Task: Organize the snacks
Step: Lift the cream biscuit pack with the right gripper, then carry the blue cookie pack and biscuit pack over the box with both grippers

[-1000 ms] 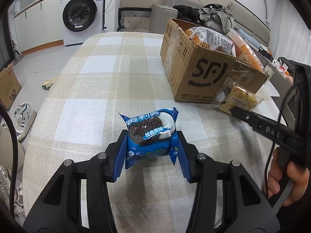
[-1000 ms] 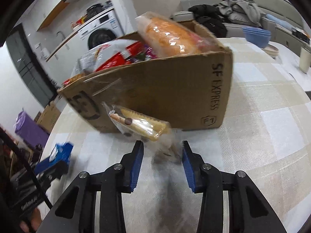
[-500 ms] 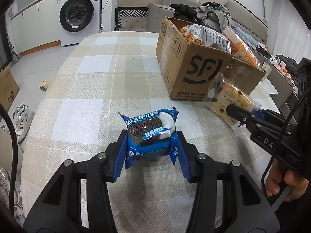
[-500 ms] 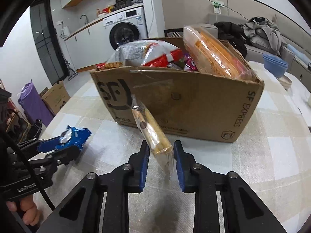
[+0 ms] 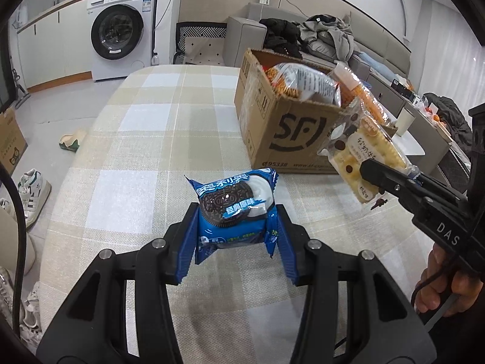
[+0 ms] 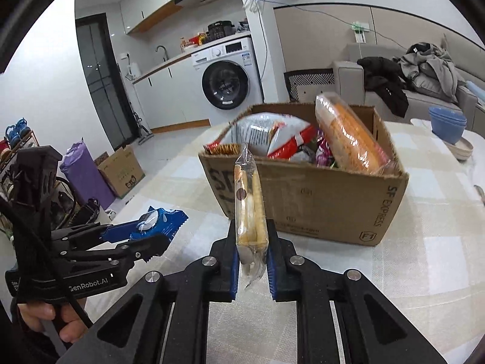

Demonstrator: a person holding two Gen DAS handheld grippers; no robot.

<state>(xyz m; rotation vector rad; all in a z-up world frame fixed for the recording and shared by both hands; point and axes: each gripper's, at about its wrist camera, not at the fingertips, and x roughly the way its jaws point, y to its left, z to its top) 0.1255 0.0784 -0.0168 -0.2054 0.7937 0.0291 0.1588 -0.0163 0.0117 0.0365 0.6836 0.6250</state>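
We hold two snacks at once, and the brown corrugated cardboard box printed with a black logo (image 6: 318, 194) serves as our landmark on the beige-and-white checked tablecloth (image 5: 127, 157); nearest us, the left gripper (image 5: 235, 236) is clamped with its blue pads on the lower half of the blue foil cookie packet showing a dark sandwich biscuit (image 5: 235, 209), which sits clear of the cloth, well short of the box and to its left; the packet stands proud of the pads, so we judge it could pivot or slide out if we tilt it sharply. Closer to the box, just before its front wall, the right gripper (image 6: 251, 261) has closed on the bottom edge of the clear plastic packet of pale yellow biscuits (image 6: 247, 203); the packet stands upright on its thin edge, most of it above the pads, and the slick film gives little purchase; a quick swing could make it flop sideways or slip free. Farther on, the box is already heaped with a white-and-red crisp bag (image 6: 266, 133) and a long orange-filled clear bag (image 6: 348, 133) leaning above the rim; we see little free room, so a packet dropped on top may slide off onto the cloth, or nudge the leaning bag out.
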